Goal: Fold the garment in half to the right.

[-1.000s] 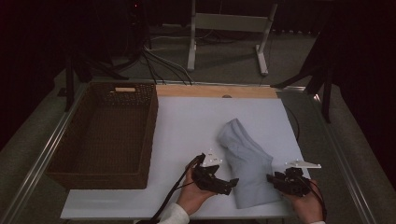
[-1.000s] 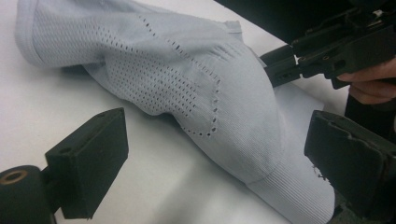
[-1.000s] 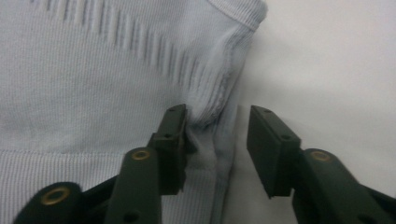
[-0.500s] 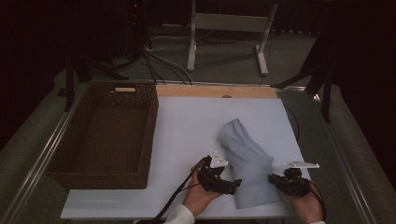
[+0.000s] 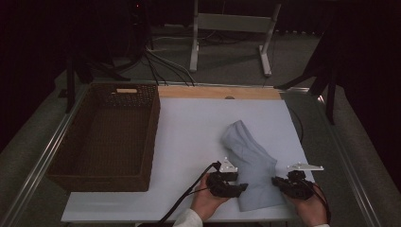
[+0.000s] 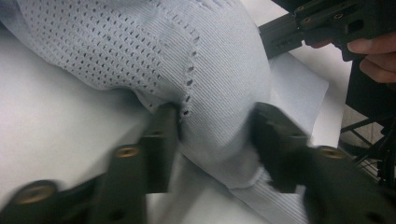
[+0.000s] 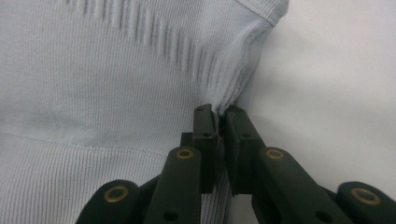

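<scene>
In the high view, one pale blue garment [image 5: 250, 165] lies crumpled in the lower right of the frame on the white table [image 5: 189, 137], with one wicker basket [image 5: 106, 137] at the left; two grippers flank the cloth's near end, the left gripper [image 5: 241, 187] at its left edge and the right gripper [image 5: 275, 181] at its right edge. In the left gripper view, the jaws have just been closing and stand partway apart, a bulge of the garment [image 6: 205, 70] between them in mid-frame; one pad seems to touch the fabric, but a firm pinch isn't evident, so a lift now could let that side slide out. In the right gripper view, the jaws are nearly together, clamped on a thin edge fold of the garment [image 7: 116, 70] at centre; so little cloth is caught there that a sideways tug might pull it free.
</scene>
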`<state>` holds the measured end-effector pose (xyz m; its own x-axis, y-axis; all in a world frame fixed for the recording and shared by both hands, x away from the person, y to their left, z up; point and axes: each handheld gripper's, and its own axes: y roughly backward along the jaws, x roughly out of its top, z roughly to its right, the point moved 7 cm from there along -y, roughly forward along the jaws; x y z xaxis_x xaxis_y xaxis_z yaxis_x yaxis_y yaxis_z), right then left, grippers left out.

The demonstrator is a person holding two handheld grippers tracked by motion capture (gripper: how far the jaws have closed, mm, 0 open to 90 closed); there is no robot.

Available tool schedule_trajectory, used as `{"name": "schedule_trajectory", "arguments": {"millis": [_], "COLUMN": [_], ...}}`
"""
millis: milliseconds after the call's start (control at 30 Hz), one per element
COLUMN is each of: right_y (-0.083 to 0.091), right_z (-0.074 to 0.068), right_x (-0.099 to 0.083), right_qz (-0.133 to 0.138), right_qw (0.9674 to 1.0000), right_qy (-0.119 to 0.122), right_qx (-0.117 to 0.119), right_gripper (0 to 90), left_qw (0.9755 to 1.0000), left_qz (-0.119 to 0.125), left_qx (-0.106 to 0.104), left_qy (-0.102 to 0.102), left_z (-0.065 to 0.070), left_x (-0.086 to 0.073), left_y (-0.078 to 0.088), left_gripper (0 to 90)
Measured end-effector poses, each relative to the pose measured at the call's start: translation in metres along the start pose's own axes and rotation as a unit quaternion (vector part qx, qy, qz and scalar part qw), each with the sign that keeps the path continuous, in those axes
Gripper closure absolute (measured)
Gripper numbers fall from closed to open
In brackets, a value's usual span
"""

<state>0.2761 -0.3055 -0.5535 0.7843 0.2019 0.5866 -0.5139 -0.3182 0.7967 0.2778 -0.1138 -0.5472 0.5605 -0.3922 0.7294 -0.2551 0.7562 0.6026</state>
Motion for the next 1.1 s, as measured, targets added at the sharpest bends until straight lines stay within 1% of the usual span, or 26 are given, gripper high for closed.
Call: {"name": "schedule_trajectory", "arguments": {"millis": [33,100,133,200,267,433,567,700,733,800,900,933,1000,1100], "right_y": [0.0,0.0,0.0,-0.001,-0.001,-0.002,-0.003,-0.005,-0.005,-0.007,-0.008,-0.008,-0.009,-0.007], "right_z": [0.0,0.0,-0.001,-0.002,-0.003,-0.007,-0.013,-0.022,-0.022,-0.03,-0.038,-0.038,-0.043,-0.044], "right_x": [0.0,0.0,0.0,0.001,0.001,0.003,0.004,0.005,0.005,0.006,0.006,0.006,0.006,0.006], "right_qz": [0.0,0.0,0.0,0.001,0.003,0.004,0.006,0.006,0.006,0.004,0.002,0.002,0.001,0.0], "right_qw": [1.0,1.0,1.0,1.0,1.0,0.9999,0.9997,0.9993,0.9993,0.9988,0.9982,0.9982,0.9978,0.9976], "right_qy": [0.0,0.0,0.001,0.002,0.001,0.004,0.013,0.023,0.023,0.033,0.042,0.042,0.048,0.051], "right_qx": [0.0,0.0,-0.001,0.0,0.003,0.01,0.018,0.029,0.029,0.037,0.042,0.042,0.045,0.046], "right_gripper": [84.1,84.2,84.3,84.6,84.8,85.0,85.0,85.0,85.0,85.0,85.0,85.0,85.0,85.0], "left_qw": [1.0,1.0,1.0,1.0,0.9999,0.9999,0.9999,0.9999,0.9999,0.9998,0.9998,0.9998,0.9998,1.0], "left_qz": [-0.002,-0.001,-0.002,-0.007,-0.007,-0.005,-0.003,-0.001,-0.001,-0.001,-0.003,-0.003,-0.003,-0.005], "left_qx": [-0.005,-0.003,-0.002,0.002,0.006,0.009,0.013,0.017,0.017,0.019,0.021,0.021,0.017,0.008], "left_qy": [0.003,0.001,0.001,-0.004,-0.007,-0.01,-0.006,-0.001,-0.001,0.006,0.008,0.008,0.008,0.0], "left_z": [0.0,0.001,0.001,0.002,0.003,0.004,0.002,-0.002,-0.002,-0.005,-0.006,-0.006,-0.004,0.003], "left_x": [0.0,0.0,0.0,-0.001,-0.002,-0.003,-0.006,-0.012,-0.012,-0.017,-0.021,-0.021,-0.025,-0.027], "left_y": [0.0,0.0,0.001,0.001,0.003,0.008,0.014,0.024,0.024,0.031,0.037,0.037,0.041,0.044], "left_gripper": [59.3,68.3,68.3,76.7,79.5,80.4,80.4,80.2,80.2,80.1,79.9,79.8,79.7,79.6]}}
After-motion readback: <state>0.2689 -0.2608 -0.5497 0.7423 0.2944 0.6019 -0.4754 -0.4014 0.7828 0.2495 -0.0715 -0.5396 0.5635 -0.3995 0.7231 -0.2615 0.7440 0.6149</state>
